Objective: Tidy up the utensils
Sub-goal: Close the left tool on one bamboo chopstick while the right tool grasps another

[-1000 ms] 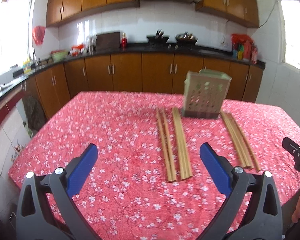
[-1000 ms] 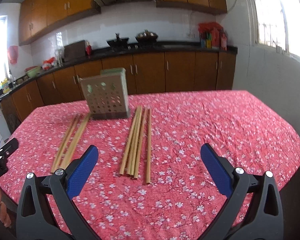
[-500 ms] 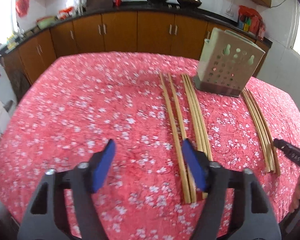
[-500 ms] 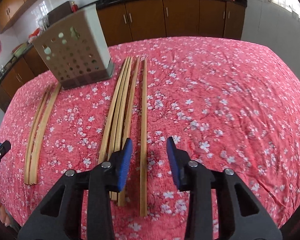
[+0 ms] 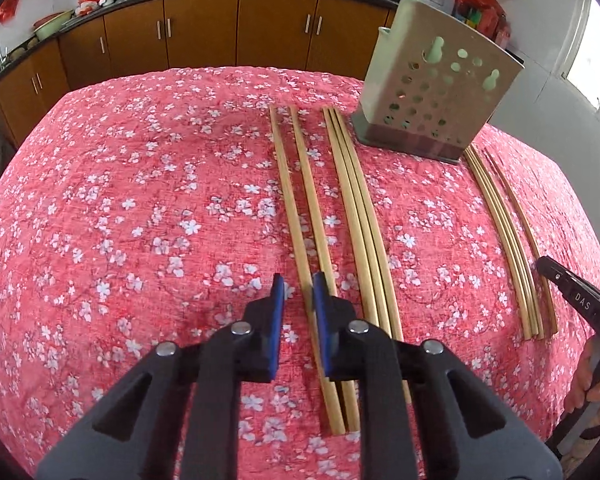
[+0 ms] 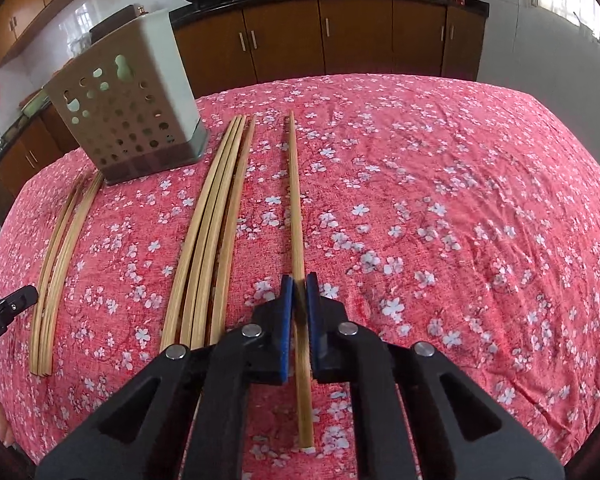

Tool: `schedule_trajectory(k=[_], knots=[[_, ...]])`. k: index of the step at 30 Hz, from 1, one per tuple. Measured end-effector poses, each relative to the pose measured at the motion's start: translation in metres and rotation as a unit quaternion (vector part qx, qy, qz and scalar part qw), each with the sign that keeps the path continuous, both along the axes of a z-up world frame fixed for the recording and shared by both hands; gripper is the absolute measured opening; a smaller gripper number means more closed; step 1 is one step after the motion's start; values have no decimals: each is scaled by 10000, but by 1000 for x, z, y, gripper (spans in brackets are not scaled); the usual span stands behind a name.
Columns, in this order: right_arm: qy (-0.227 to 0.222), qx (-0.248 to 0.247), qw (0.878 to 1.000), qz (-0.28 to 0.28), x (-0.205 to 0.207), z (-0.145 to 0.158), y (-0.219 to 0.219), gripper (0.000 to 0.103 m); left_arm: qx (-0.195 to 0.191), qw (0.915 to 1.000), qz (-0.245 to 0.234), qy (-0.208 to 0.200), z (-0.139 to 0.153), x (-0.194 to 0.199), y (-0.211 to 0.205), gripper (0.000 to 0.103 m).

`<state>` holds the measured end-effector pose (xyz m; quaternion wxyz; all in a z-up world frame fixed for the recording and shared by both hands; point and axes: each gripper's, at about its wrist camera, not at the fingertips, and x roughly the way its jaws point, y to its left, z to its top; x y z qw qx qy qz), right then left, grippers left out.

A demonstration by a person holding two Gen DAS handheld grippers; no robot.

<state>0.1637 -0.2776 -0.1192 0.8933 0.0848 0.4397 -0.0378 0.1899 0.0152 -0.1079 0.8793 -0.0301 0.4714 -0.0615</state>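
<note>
Honestly, both grippers, left (image 5: 298, 290) and right (image 6: 299, 290), have jaws nearly clenched around one chopstick (image 6: 296, 216) each (lift level, aim for the holder (image 6: 130, 112)).

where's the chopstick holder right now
In the right wrist view the perforated holder stands upright at the far left of the table, just beyond the chopstick bundles; in the left wrist view it's far right.
</note>
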Motion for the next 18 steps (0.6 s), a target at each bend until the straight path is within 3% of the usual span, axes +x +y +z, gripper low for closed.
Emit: schedule_trajectory(k=[3, 9, 13, 18], knots=[[3, -65, 10000, 36, 3, 2, 1, 8, 185, 9998, 39, -11, -2, 9, -3, 8], [-72, -202, 9995, -212, 20, 2, -14, 8, 478, 9980, 378, -146, -3, 42, 19, 7], [-161, -197, 9987, -435, 28, 3, -34, 8, 322, 9980, 526, -140, -6, 60, 40, 10], [-197, -153, 9988, -418, 29, 4, -41, 8, 154, 9985, 431, -316, -5, 56, 46, 10]])
